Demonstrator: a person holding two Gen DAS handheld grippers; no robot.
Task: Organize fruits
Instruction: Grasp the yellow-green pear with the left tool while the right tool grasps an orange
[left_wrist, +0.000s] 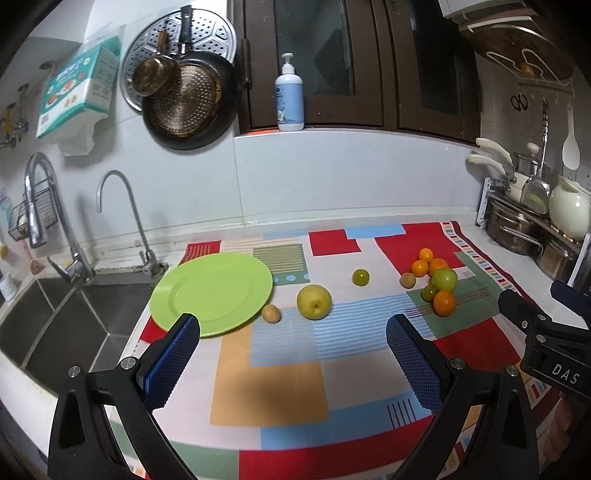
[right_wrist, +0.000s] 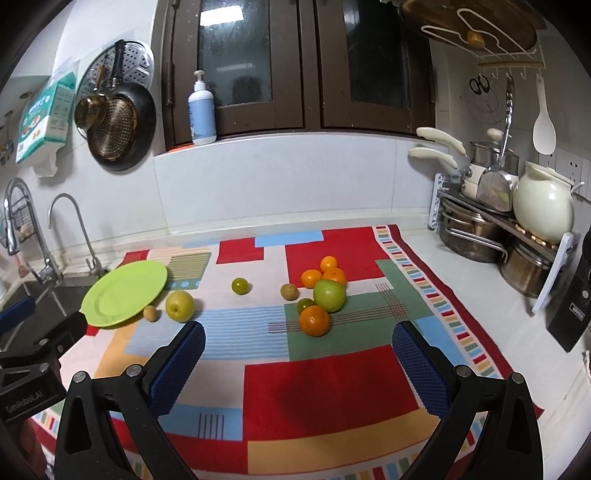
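small green fruit (right_wrist: 305, 304) half hidden behind orange (right_wrist: 314, 320)

This is a home kitchen: a steel sink (left_wrist: 55, 325) with two faucets (left_wrist: 122, 221), a frying pan (left_wrist: 188, 103) hanging on the tiled wall, stacked pots (right_wrist: 476, 236) on a rack, and a patterned cloth (right_wrist: 332, 387) over the counter.

The left hand-held gripper (left_wrist: 291, 336) is held with its blue-padded jaws spread wide above a patchwork cloth (left_wrist: 280, 376) laid over the surface. A green plate (left_wrist: 212, 291) is seen at the cloth's left edge, beside the sink (left_wrist: 55, 325). A small brown fruit (left_wrist: 271, 314) lies just beside the plate, with a yellow pear (left_wrist: 314, 301) near it. Oranges (left_wrist: 426, 263) and a green apple (left_wrist: 444, 279) are clustered to the right. The right hand-held gripper (left_wrist: 546, 325) is partly seen at the right edge.
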